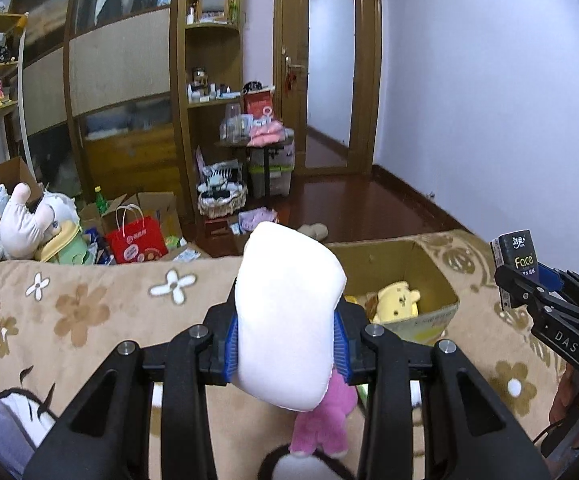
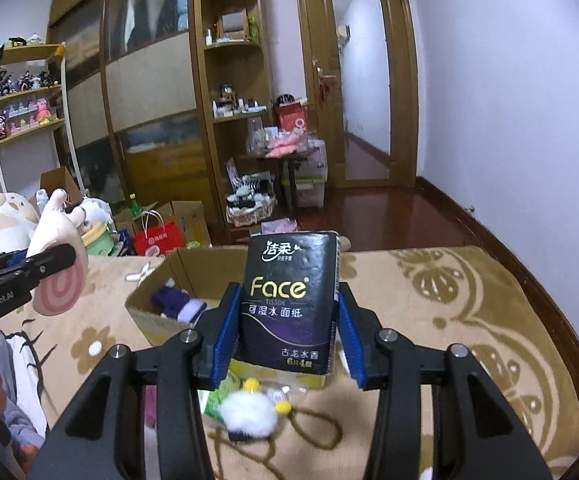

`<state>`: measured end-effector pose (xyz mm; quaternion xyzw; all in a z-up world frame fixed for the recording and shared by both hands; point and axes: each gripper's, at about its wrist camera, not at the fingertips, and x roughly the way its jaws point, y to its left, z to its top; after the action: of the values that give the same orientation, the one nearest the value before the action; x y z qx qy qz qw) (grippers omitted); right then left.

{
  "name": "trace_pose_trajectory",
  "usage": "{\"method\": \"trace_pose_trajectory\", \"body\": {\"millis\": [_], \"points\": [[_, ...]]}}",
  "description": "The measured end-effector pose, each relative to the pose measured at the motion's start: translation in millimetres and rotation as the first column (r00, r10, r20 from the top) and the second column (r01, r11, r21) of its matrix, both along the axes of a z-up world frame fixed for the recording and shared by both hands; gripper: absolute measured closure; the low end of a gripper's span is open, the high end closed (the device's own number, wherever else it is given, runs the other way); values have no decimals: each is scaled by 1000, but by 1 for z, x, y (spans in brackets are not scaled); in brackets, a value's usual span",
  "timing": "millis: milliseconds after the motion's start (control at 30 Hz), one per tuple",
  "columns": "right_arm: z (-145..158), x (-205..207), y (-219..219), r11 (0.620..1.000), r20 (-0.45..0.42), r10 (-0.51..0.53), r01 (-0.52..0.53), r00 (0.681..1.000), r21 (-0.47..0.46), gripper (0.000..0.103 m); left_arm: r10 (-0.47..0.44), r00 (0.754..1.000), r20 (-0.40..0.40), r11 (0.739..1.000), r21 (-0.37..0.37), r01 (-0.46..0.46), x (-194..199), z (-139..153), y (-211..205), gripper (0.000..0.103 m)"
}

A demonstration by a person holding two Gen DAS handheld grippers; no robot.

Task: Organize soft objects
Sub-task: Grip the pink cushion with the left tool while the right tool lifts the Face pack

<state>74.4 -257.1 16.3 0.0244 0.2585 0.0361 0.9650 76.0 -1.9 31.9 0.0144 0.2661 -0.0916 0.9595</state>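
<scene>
My left gripper (image 1: 287, 340) is shut on a soft white plush roll (image 1: 287, 312) and holds it above the floral blanket; in the right wrist view the same roll shows a pink swirl end (image 2: 58, 292). My right gripper (image 2: 289, 334) is shut on a black Face tissue pack (image 2: 291, 300), also seen in the left wrist view (image 1: 517, 264). An open cardboard box (image 1: 429, 312) lies ahead, holding a yellow plush (image 1: 397, 300) and a purple soft toy (image 2: 173, 300). A pink plush (image 1: 323, 420) lies under the left gripper. A white pom-pom toy (image 2: 249, 414) lies under the right gripper.
The bed carries a beige floral blanket (image 1: 89, 312). Plush toys (image 1: 21, 224) pile at the far left edge. Beyond the bed stand a red paper bag (image 1: 135, 240), cardboard boxes, a wicker basket (image 1: 221, 200), wooden shelves and a door.
</scene>
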Motion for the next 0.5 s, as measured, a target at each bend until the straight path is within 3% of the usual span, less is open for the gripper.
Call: {"method": "trace_pose_trajectory", "body": {"millis": [267, 500], "points": [[6, 23, 7, 1000, 32, 19, -18, 999, -8, 54, 7, 998, 67, 1000, -8, -6, 23, 2, -6, 68], [-8, 45, 15, 999, 35, 34, -33, 999, -26, 54, -27, 998, 50, 1000, 11, 27, 46, -14, -16, 67]]}}
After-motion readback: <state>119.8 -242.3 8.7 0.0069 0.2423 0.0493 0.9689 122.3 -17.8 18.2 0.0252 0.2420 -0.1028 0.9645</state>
